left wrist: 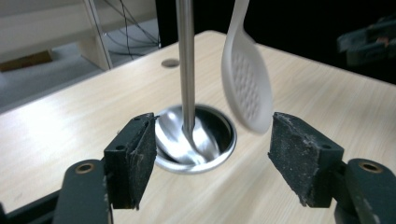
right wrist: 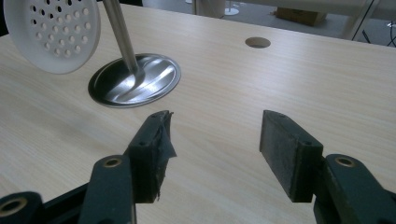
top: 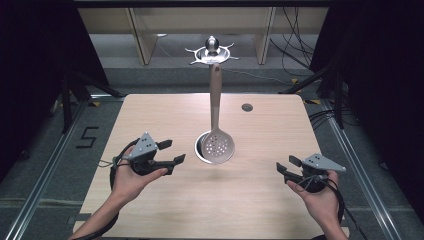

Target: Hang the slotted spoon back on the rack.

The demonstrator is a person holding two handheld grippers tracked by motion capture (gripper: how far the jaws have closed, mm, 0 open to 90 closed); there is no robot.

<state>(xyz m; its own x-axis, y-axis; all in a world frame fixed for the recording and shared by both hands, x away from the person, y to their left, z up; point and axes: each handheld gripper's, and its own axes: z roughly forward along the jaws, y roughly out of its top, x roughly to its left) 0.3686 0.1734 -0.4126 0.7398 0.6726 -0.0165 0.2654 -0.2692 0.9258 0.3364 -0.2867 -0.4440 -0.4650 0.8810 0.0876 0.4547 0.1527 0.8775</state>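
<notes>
The left tongs (top: 172, 152) hover over the wooden surface (top: 150, 115) with jaws spread wide and nothing between them, just left of the round steel base (top: 201, 150) of a utensil stand. A white slotted spoon (top: 216, 146) hangs from the stand's top ring (top: 212, 52), its perforated bowl low over the base, between the two tongs and nearer the left pair. In the left gripper view the bowl (left wrist: 247, 88) shows just inside the right-hand jaw, apart from it, beside the steel pole (left wrist: 187, 65). The right tongs (top: 286, 169) are spread too, empty, well apart from the spoon. A black "5" (top: 87, 136) marks the floor left of the surface.
</notes>
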